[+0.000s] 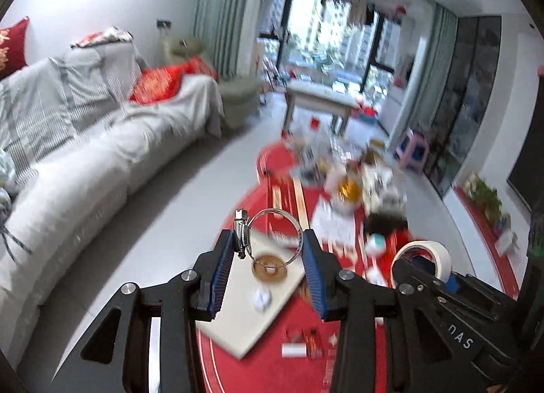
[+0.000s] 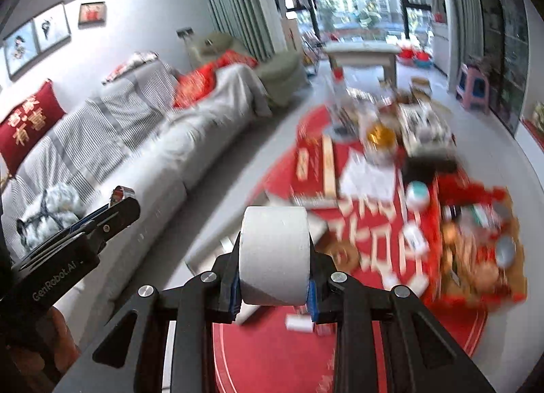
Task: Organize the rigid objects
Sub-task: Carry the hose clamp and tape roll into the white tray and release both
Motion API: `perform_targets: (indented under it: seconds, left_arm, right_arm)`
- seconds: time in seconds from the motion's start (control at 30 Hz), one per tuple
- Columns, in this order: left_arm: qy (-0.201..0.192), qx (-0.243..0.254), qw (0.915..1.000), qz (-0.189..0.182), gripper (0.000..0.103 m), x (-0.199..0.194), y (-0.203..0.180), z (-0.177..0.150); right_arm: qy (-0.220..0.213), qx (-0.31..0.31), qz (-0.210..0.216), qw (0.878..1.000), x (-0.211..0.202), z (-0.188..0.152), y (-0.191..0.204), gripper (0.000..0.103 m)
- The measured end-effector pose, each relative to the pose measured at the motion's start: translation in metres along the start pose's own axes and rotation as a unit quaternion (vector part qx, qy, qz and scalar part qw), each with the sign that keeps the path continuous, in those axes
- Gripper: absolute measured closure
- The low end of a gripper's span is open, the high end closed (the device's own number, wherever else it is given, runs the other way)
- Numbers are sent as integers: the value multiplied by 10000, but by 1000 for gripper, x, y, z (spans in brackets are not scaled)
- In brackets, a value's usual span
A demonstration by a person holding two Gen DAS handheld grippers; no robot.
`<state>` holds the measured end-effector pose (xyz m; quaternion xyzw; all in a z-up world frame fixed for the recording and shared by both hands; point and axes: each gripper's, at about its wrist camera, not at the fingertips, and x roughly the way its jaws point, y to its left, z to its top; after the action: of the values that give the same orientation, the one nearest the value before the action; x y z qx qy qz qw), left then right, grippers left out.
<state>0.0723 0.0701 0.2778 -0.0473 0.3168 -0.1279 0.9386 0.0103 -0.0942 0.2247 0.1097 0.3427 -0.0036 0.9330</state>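
From the left wrist, the left gripper [image 1: 268,250] holds a thin steel hose clamp [image 1: 273,236], a round band with a screw housing at its ten o'clock; the blue ribbed jaws press on it from both sides. Below lies a round red rug [image 1: 272,372] with a pale flat board [image 1: 258,308] on it, carrying a brown ring-shaped disc. At one o'clock the rug is crowded with blurred boxes, papers and wooden strips. A grey slip-covered sofa [image 1: 85,154] with red cushions fills nine o'clock. At four o'clock the right gripper [image 1: 421,263] carries a roll of masking tape [image 1: 431,250].

From the right wrist, the right gripper [image 2: 275,291] has its jaws clamped narrow on the flat sides of the cream, matte tape roll [image 2: 275,253], which blocks the board behind. The left gripper [image 2: 112,212] enters at nine o'clock, its grip hidden here. Clutter spreads from one to three o'clock; a pale table [image 2: 363,52] stands at twelve.
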Motion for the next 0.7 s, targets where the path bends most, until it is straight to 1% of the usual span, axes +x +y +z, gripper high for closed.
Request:
perform_targets:
  seconds: [0.03,0.13,0.23,0.3,0.37,0.47,0.6,0.63,0.7]
  left_arm:
    - [-96,-64,9999,22,59,-2,4,12]
    - [-277,-119,9993,208,59,2,13,35]
    - [-262,-235,9986,393,59,18,24,45]
    - [-158,-315,9979,539,59,34,34,44]
    - [3,-349,9971,676,59,54,42,37]
    - [346,-364,9949,872,59,90,52,14]
    - [985,-458,9883,1074,59,152,65,-20]
    - [1186,-505,9853,1122,59,170,70,-30]
    - [1379,-530,9819,1185,59,185,70,-47]
  right_arm:
    - [-91,-56,11,9999,-1,10,5,73]
    - [-306,-197,145,9992,-3,42,19,73]
    - [-397,-322,236,9984,5,66,31,73]
    - [-367,-354,277,9983,16,74,34,73]
    - [-262,-333,314,9986,31,78,34,73]
    - [51,-314,316,9990,66,72,33,73]
    - [682,-229,217,9972,126,50,26,73]
    - [849,-217,163,9960,143,44,24,73]
    - [1109,-182,109,9936,167,36,22,73]
